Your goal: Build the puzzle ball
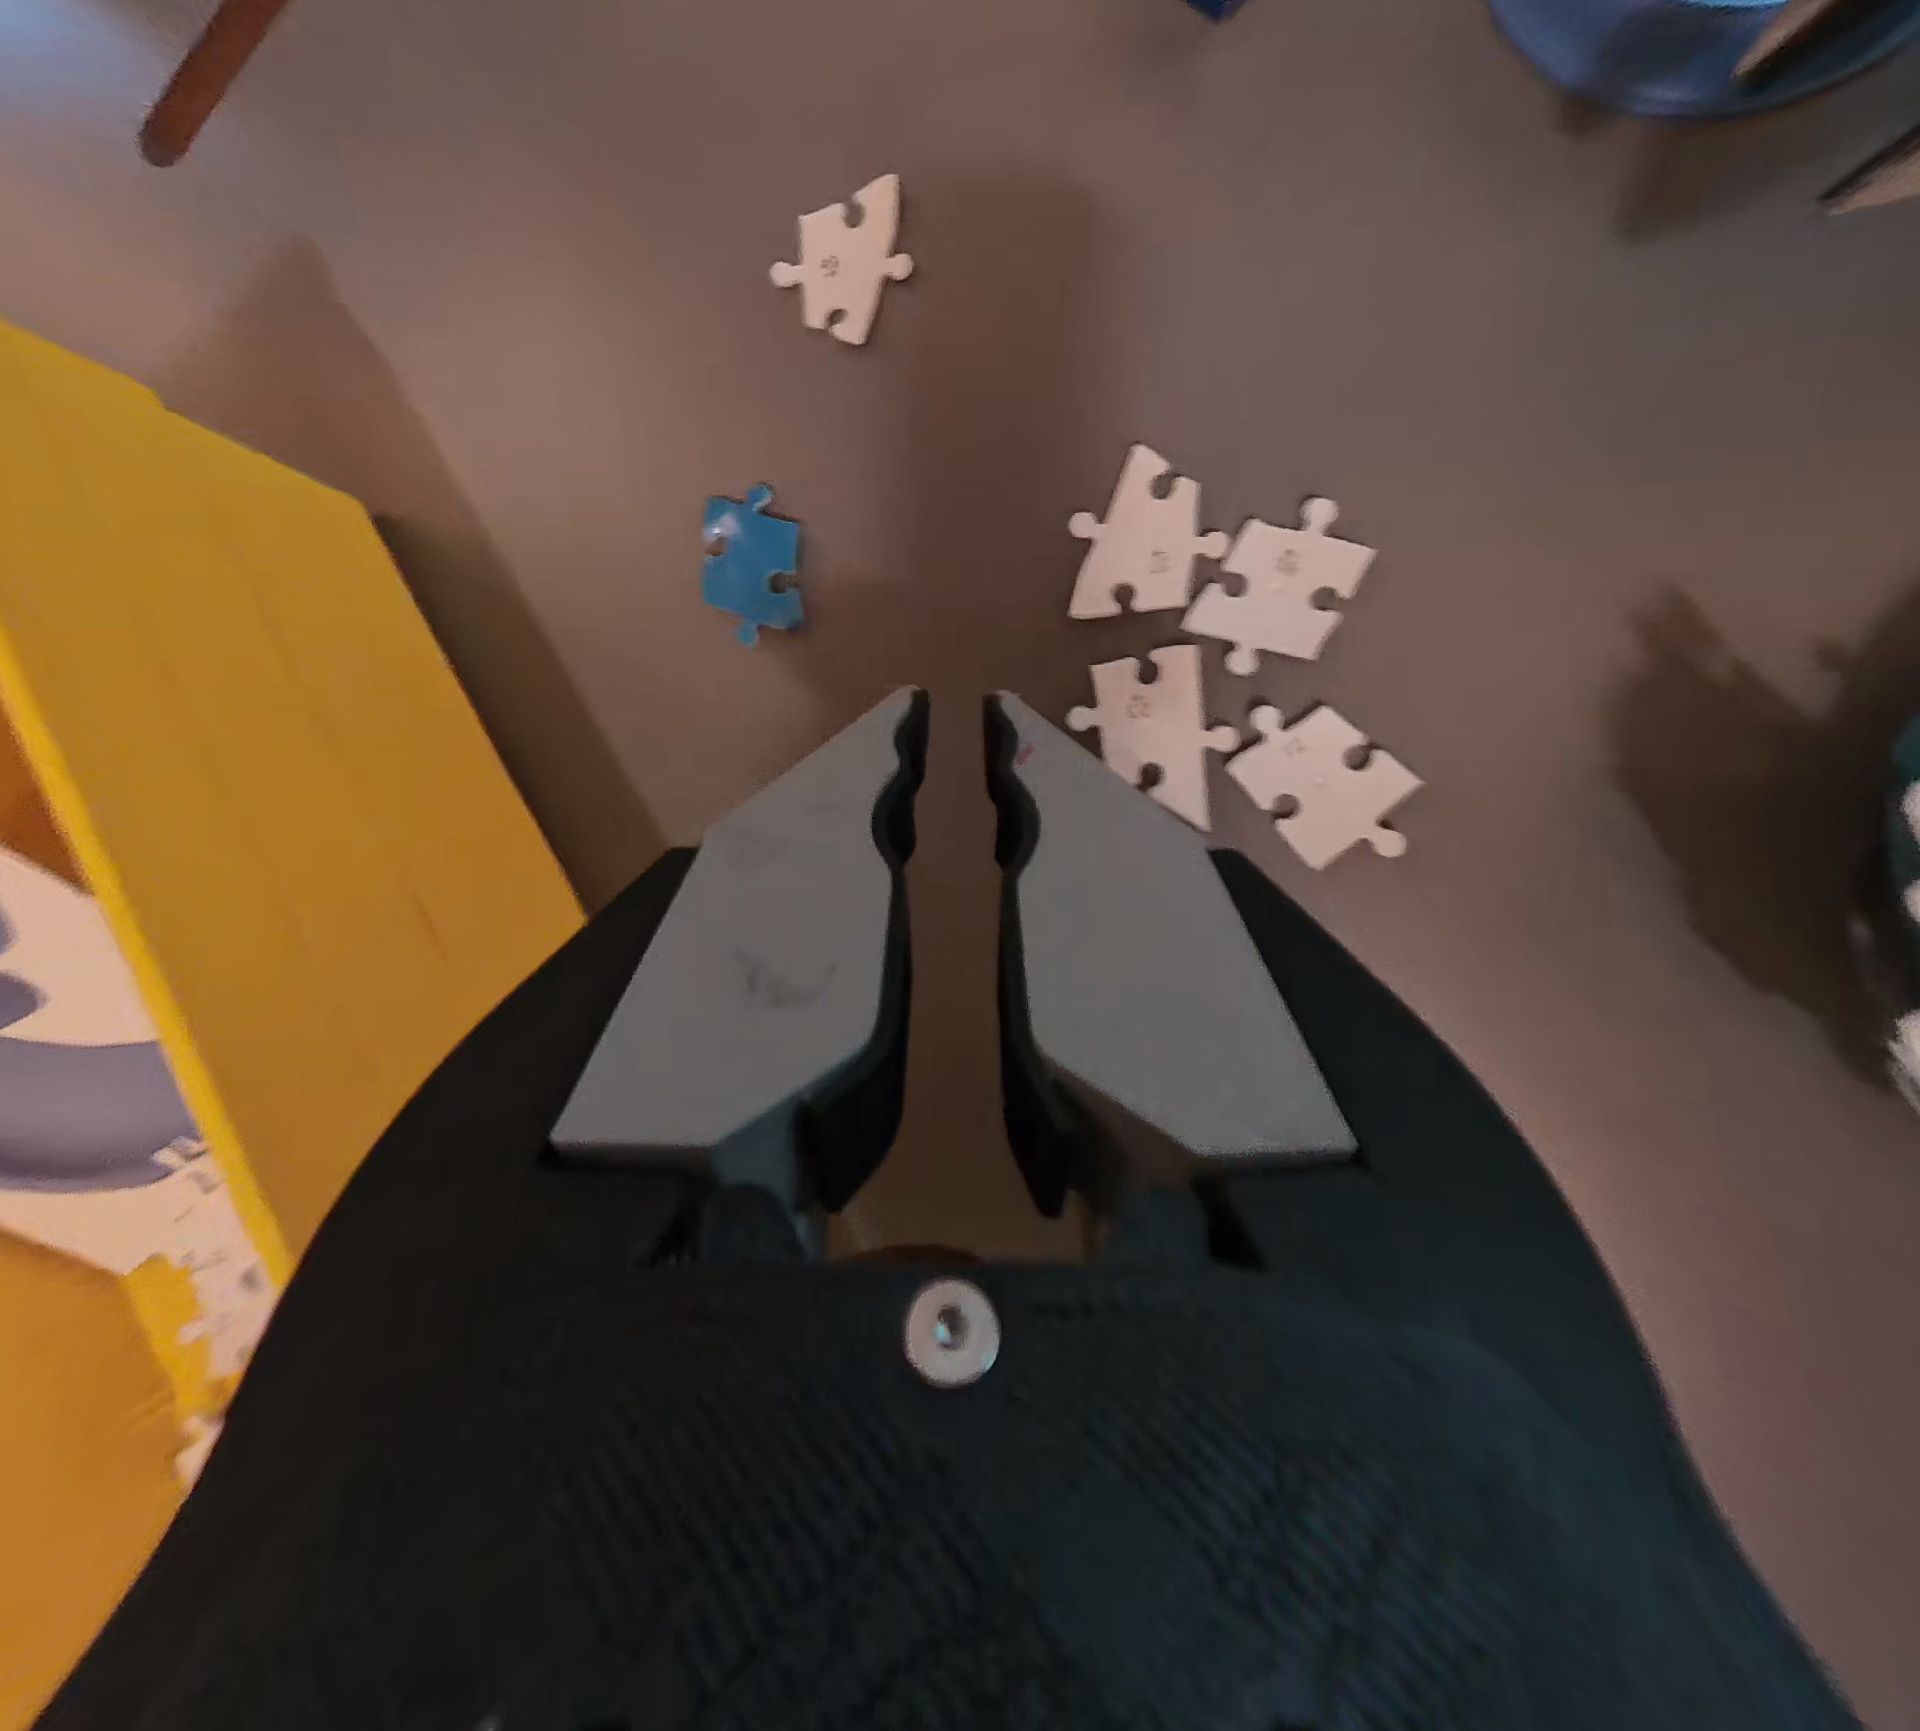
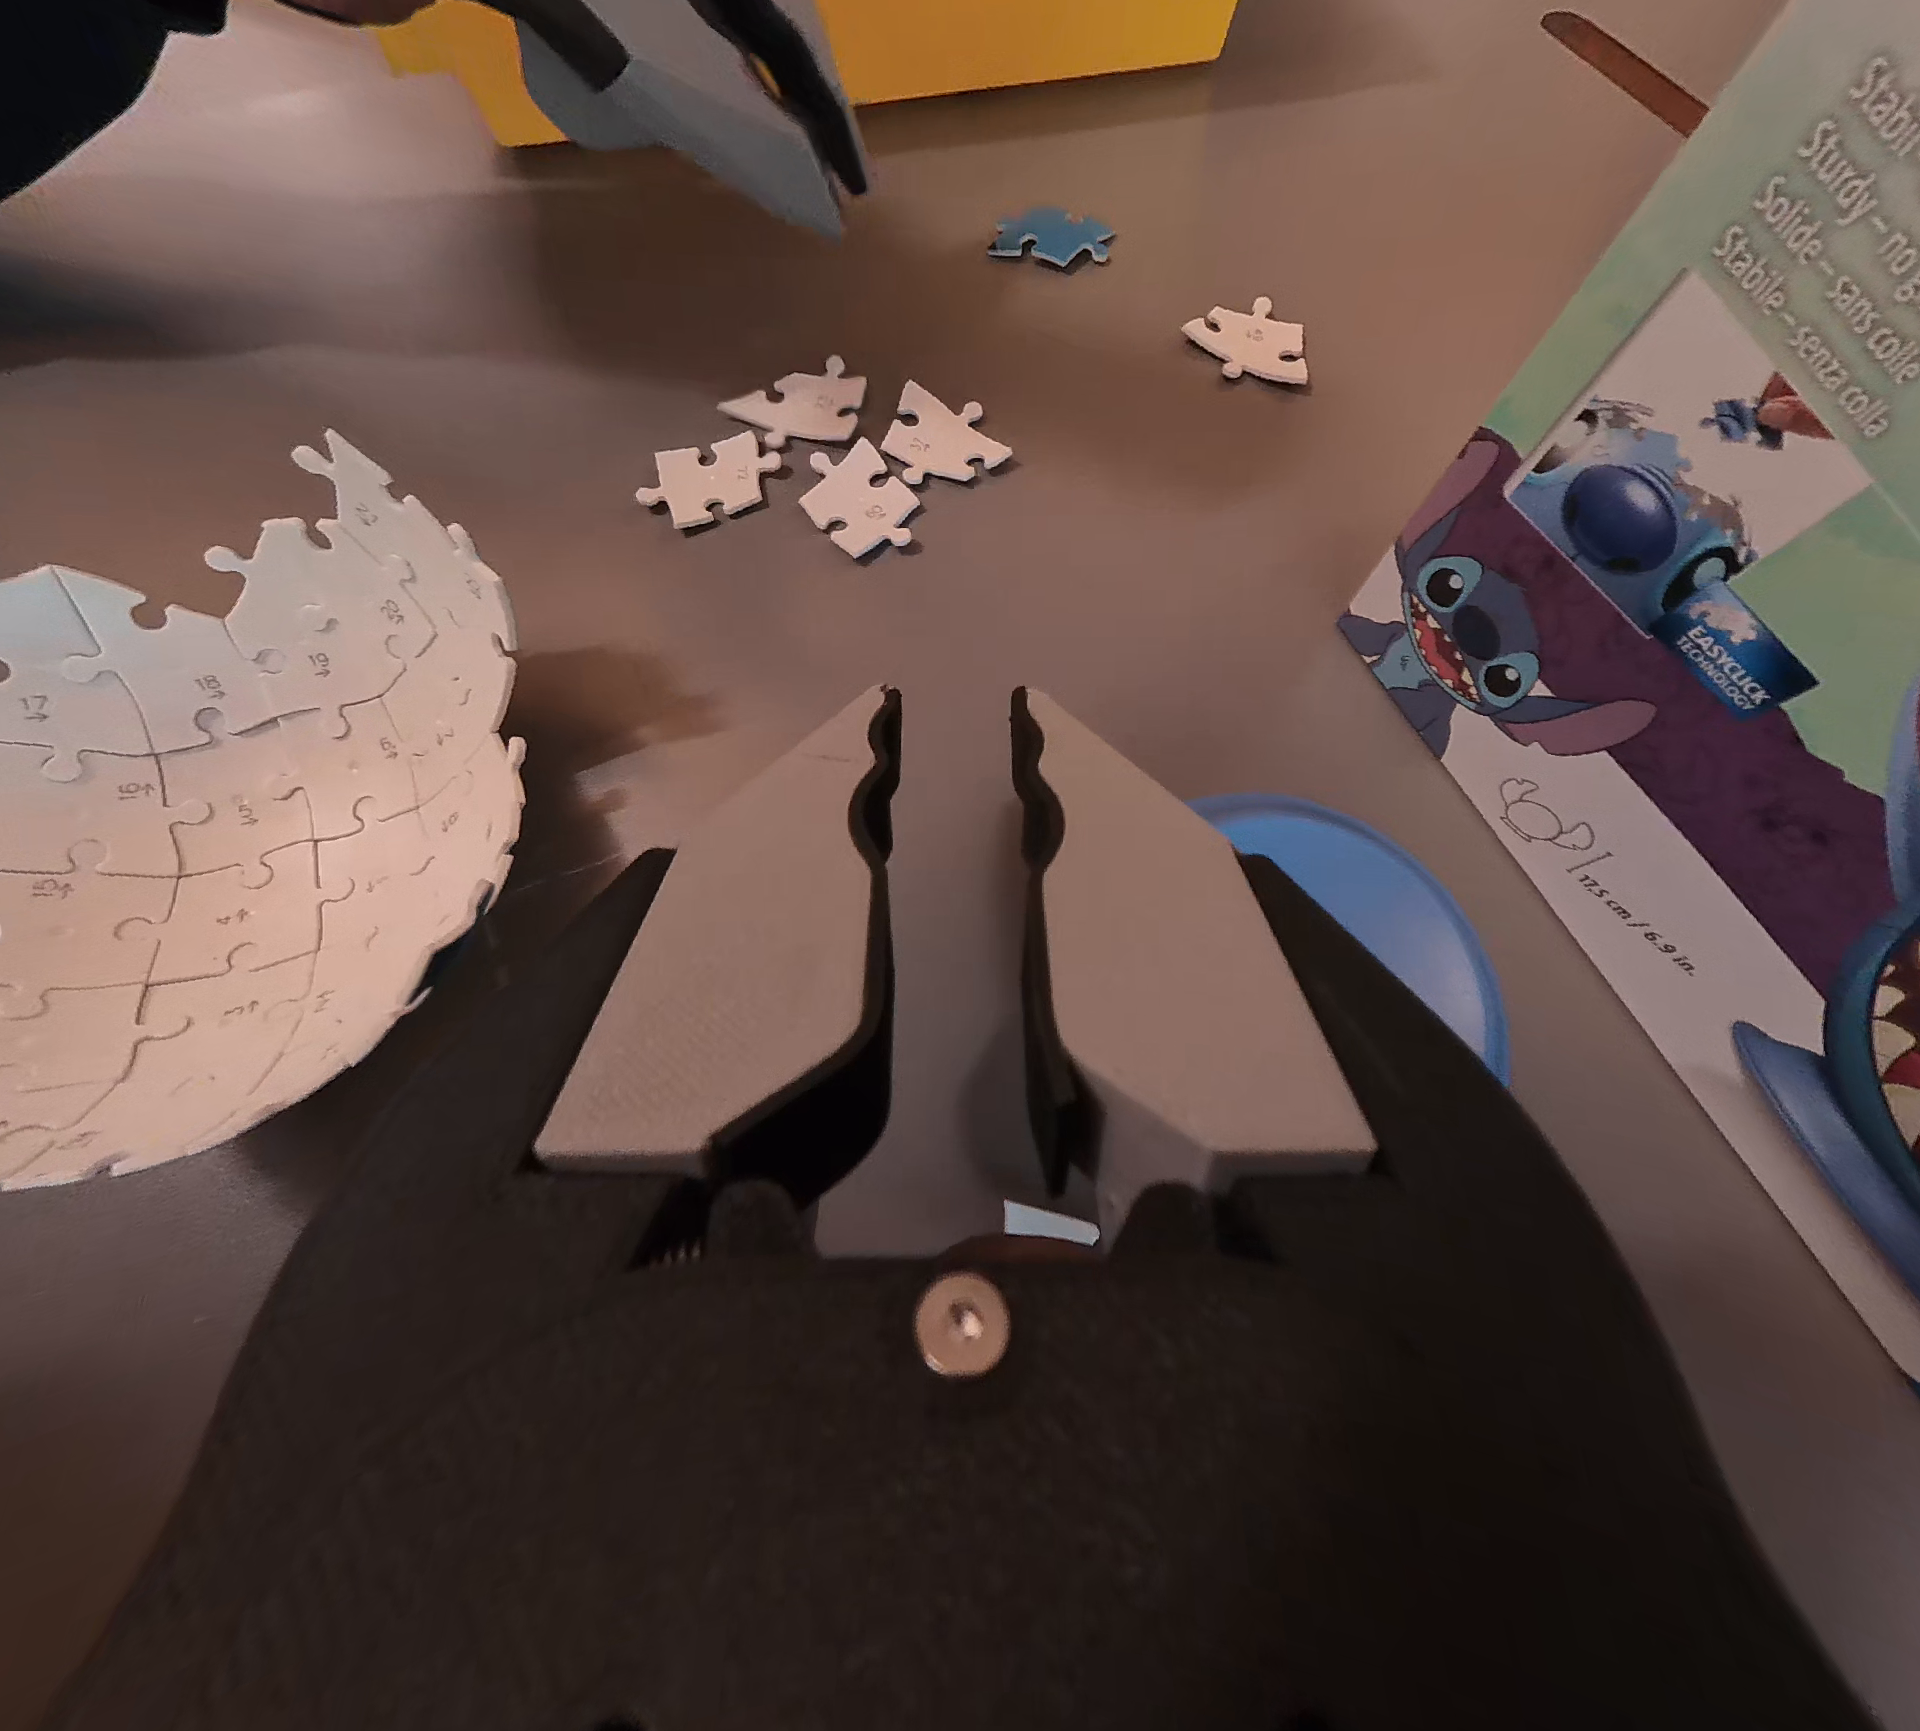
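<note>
While each empty gripper (image 1: 956, 699) (image 2: 954, 694) gapes, loose pieces (image 2: 821, 455) dot the grey table (image 2: 1195, 538).

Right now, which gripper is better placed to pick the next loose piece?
Left. The left gripper hovers open right over the four white pieces; the right gripper sits farther back, beside the partial ball.

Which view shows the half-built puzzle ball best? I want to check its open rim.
The right wrist view: the half-built puzzle ball lies at the left, white inner side and jagged rim clear, though cut off by the frame edge. The left wrist view shows none of it, only loose pieces.
</note>
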Demonstrator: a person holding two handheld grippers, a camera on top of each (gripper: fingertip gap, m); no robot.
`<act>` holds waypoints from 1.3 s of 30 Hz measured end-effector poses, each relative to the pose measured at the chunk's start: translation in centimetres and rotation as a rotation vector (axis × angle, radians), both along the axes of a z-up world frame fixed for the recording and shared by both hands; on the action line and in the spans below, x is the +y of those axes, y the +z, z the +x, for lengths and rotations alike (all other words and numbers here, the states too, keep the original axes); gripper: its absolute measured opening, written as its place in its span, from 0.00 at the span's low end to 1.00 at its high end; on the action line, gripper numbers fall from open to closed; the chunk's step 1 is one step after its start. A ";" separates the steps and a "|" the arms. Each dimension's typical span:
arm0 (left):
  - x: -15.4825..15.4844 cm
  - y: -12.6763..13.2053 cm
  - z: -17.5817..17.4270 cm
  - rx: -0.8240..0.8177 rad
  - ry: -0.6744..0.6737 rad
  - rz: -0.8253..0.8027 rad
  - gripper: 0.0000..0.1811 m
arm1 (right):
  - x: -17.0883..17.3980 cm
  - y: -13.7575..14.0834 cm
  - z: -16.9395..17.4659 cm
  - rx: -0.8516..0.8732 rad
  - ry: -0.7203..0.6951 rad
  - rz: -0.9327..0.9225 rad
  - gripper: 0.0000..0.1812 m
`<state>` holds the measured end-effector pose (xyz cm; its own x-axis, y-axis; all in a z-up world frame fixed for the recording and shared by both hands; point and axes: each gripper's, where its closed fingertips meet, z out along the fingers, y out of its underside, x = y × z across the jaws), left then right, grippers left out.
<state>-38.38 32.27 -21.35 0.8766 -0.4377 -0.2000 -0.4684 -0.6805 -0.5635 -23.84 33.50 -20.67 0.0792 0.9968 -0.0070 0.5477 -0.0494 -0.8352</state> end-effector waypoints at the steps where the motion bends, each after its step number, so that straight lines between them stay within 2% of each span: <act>1: -0.4 -0.2 0.7 -0.034 -0.026 -0.021 0.07 | 0.0 0.1 0.0 0.002 0.000 0.002 0.10; 4: -1.7 -1.0 2.8 -0.136 -0.111 -0.105 0.16 | 0.0 0.2 0.0 0.007 -0.001 0.001 0.10; 11: -1.6 -3.1 2.8 -0.125 -0.137 -0.229 0.26 | -0.3 0.3 -0.1 0.005 0.006 0.010 0.10; 15: -2.1 -3.5 3.5 -0.108 -0.168 -0.236 0.25 | -0.3 0.5 0.0 0.013 0.006 0.012 0.10; 18: -2.2 -3.5 4.1 -0.138 -0.184 -0.227 0.19 | -0.4 0.6 0.0 0.013 0.009 0.011 0.10; 23: -2.0 -3.5 4.1 -0.125 -0.195 -0.224 0.19 | -0.6 0.6 -0.1 0.011 0.016 0.016 0.10; 26: -1.7 -3.2 3.4 -0.023 -0.213 -0.180 0.19 | -0.7 0.7 -0.1 0.015 0.018 0.015 0.10; 29: -1.1 -1.8 2.8 0.106 -0.250 -0.091 0.19 | -0.9 0.6 -0.1 0.015 0.030 0.001 0.10; 33: -1.0 1.6 4.7 0.217 -0.432 0.061 0.19 | -2.0 0.8 -0.4 0.040 0.081 -0.078 0.12; 37: -3.1 3.7 9.2 0.385 -0.813 0.239 0.19 | -4.1 2.4 -0.8 0.125 0.170 -0.246 0.15; 39: -3.4 4.2 10.8 0.478 -0.915 0.304 0.19 | -4.9 3.4 -0.8 0.168 0.209 -0.334 0.16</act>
